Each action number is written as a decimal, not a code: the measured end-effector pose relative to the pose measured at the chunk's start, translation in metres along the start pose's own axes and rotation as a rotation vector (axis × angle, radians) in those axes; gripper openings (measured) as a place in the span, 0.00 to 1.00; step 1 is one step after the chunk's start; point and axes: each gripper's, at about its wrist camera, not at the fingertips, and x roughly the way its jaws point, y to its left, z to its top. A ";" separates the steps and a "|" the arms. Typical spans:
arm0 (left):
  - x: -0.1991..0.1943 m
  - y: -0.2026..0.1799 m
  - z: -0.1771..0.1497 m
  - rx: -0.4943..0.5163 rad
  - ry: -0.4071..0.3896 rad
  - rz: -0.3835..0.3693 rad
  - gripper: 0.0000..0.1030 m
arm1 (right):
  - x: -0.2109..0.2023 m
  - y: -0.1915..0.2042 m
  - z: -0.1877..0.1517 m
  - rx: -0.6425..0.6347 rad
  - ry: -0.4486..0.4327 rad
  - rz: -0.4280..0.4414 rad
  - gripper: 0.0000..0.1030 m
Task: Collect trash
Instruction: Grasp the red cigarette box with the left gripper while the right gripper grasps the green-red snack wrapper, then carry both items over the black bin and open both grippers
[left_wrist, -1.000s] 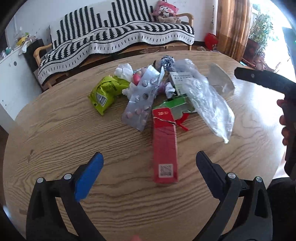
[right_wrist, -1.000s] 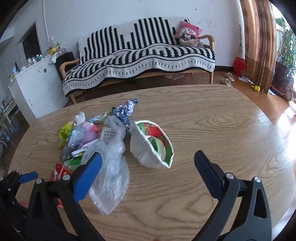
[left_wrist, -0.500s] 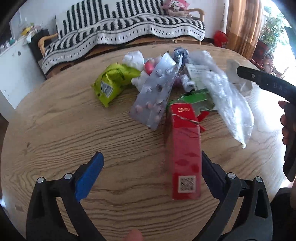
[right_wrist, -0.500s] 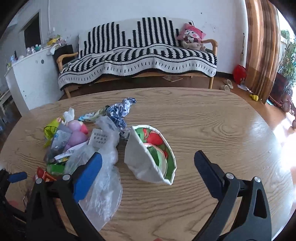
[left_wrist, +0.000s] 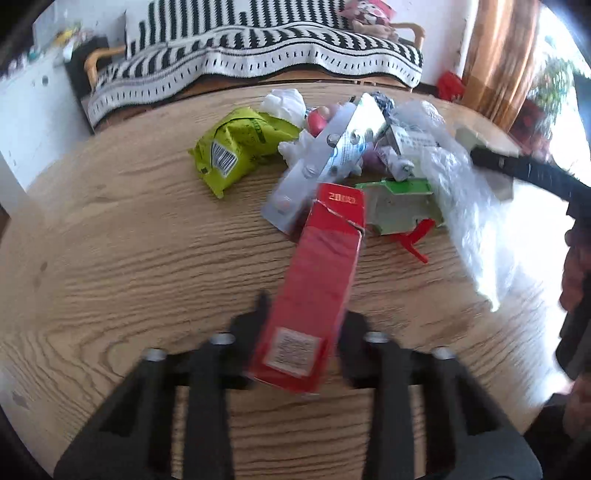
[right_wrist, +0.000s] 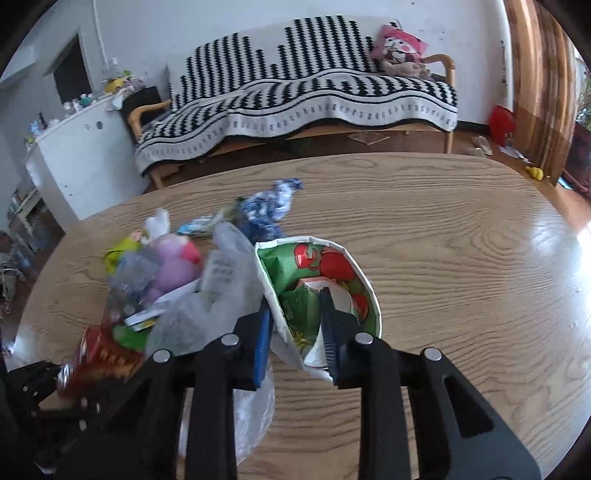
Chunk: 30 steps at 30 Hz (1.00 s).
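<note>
Trash's getting sorted: left gripper (left_wrist: 301, 325), just closing, is clamping the red carton (left_wrist: 314, 291); right gripper (right_wrist: 293, 332) is pinching the open paper bag's (right_wrist: 317, 291) wall, presumably to receive it.

The oval wooden table (left_wrist: 110, 258) carried a litter heap: green snack bag (left_wrist: 236, 147) left, clear plastic bag (left_wrist: 465, 206) right.

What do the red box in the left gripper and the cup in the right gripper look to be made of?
Red box: thin glossy cardboard, going by its creased, torn top flap. Cup: probably coated paper, printed inside, its rim squashed out of round.
</note>
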 end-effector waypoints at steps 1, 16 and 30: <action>-0.002 0.003 -0.001 -0.025 0.004 -0.027 0.22 | -0.004 0.002 -0.002 -0.002 -0.007 0.006 0.23; -0.042 0.011 0.004 -0.054 -0.144 -0.093 0.20 | -0.043 0.017 -0.001 -0.007 -0.163 -0.074 0.23; -0.041 0.018 0.009 -0.042 -0.150 -0.068 0.20 | -0.036 0.010 0.002 0.010 -0.126 -0.047 0.23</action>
